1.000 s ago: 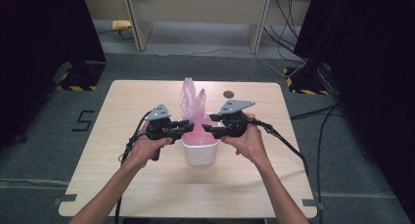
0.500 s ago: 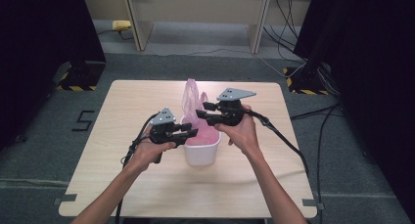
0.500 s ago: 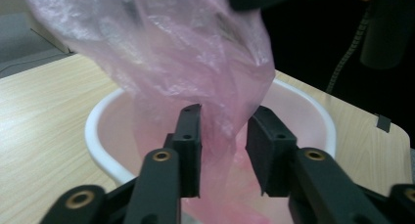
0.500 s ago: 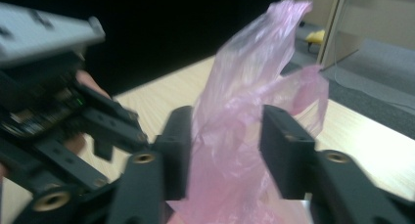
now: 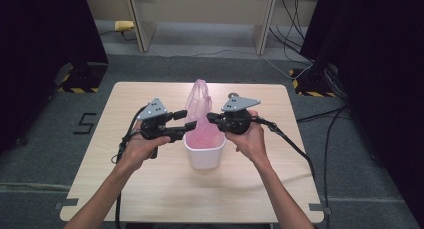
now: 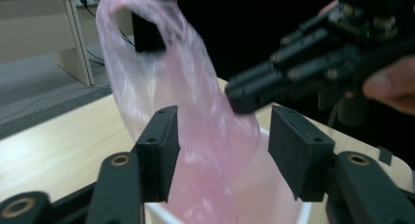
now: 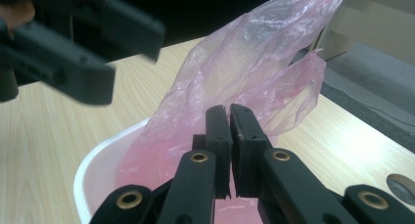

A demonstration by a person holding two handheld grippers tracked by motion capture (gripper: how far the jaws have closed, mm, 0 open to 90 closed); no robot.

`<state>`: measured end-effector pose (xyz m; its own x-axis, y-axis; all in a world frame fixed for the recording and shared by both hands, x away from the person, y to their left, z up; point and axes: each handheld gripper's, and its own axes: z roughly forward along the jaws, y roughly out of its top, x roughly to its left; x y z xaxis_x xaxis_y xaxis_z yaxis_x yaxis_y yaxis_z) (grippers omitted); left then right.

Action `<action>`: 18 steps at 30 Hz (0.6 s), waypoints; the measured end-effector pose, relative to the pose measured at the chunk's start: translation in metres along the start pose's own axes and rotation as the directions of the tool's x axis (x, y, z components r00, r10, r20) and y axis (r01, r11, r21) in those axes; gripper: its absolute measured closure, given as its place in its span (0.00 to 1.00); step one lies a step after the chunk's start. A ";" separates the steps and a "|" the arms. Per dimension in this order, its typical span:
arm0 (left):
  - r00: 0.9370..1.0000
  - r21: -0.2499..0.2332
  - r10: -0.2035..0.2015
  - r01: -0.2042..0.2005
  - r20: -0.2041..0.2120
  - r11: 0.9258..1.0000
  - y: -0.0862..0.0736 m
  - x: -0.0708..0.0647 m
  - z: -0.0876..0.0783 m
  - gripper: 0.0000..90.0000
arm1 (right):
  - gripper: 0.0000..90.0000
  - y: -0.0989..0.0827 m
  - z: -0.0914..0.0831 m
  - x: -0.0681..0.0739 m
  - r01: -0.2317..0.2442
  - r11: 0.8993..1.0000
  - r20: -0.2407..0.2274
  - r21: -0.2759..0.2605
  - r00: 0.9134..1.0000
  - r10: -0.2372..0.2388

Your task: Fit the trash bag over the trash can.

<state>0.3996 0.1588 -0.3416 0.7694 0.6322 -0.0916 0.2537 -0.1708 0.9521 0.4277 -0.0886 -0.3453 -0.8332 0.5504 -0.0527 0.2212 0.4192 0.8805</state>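
Observation:
A thin pink plastic bag point(image 5: 199, 101) stands upright in a small white bin point(image 5: 204, 159) at the table's middle. My left gripper point(image 5: 186, 120) hovers at the bin's left rim. Its jaws have just been opening and stand wide in the left gripper view point(image 6: 222, 145), with the bag point(image 6: 195, 111) loose between them and the pads off it. From the right, my right gripper point(image 5: 210, 117) meets the bag. Its jaws have just been closing and are now pressed together point(image 7: 229, 111) on a fold of the film point(image 7: 264, 62) above the bin point(image 7: 93, 170).
The pale wooden table point(image 5: 150, 189) carries the bin, and a small dark disc point(image 7: 403, 182) lies near its far side. Cables trail from both grippers over the table's edges. Dark curtains and floor cables point(image 5: 325, 119) surround the table.
My left gripper has risen a little at the bin's left side and its jaws have spread apart off the bag. The right gripper's jaws have come together on the bag.

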 end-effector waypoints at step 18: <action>0.994 0.068 0.085 -0.080 -0.071 0.994 0.014 0.002 0.030 0.90 | 0.99 -0.007 -0.002 0.012 0.069 0.997 -0.004 0.016 0.998 -0.069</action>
<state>0.4223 0.1347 -0.3371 0.7445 0.6675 0.0104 0.2307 -0.2718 0.9343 0.4154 -0.0865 -0.3510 -0.8485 0.5173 -0.1117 0.1713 0.4681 0.8669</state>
